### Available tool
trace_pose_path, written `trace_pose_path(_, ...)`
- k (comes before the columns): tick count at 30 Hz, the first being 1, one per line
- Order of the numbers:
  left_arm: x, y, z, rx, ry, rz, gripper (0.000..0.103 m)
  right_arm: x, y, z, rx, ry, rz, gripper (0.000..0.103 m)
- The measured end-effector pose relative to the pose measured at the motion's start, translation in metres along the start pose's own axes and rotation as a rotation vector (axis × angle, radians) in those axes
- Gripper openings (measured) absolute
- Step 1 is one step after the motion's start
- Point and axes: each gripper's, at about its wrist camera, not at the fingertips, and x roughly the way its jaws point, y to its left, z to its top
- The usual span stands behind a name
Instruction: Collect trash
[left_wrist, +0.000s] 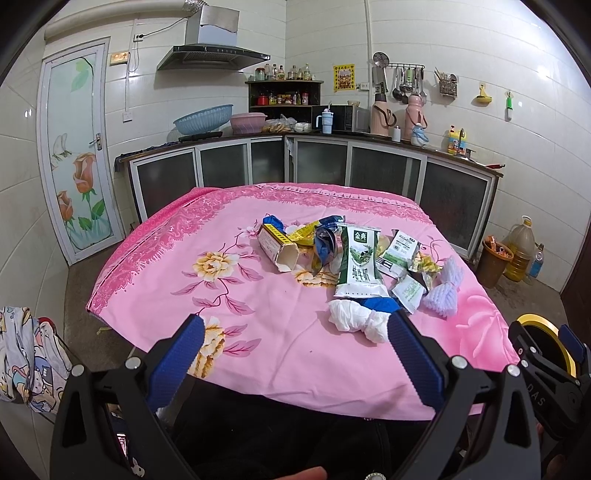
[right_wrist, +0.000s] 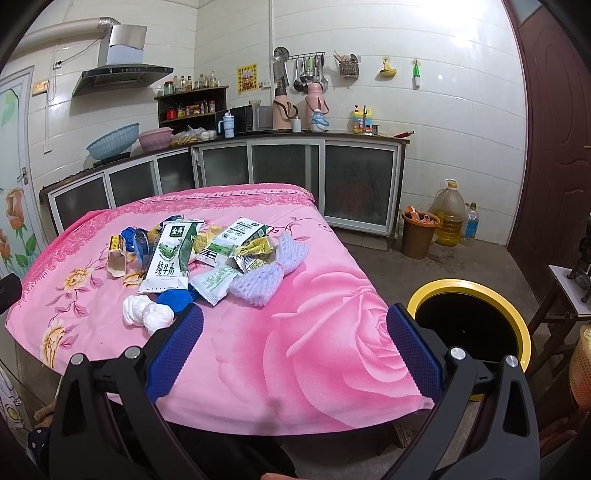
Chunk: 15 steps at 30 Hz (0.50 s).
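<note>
A heap of trash lies on the pink flowered tablecloth: a green-and-white milk pouch, a cardboard carton on its side, crumpled white tissue, small wrappers and a white foam net. The right wrist view shows the same milk pouch, tissue and foam net. My left gripper hangs open over the table's near edge, short of the tissue, holding nothing. My right gripper is open over the cloth's rose print. A black bin with a yellow rim stands at the table's right.
Kitchen cabinets with basins, flasks and a microwave run along the far walls. A brown bucket and oil jug stand on the floor at the right. A wooden stand is beside the bin. Patterned cloth hangs at the left.
</note>
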Motion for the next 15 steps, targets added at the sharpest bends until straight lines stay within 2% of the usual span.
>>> trace_pose_path(15, 0.0012, -0.0017, -0.0014, 0.000, 0.005, -0.002, 0.096, 0.0033, -0.0023, -0.0029, 0.000, -0.001, -0.001, 0.096)
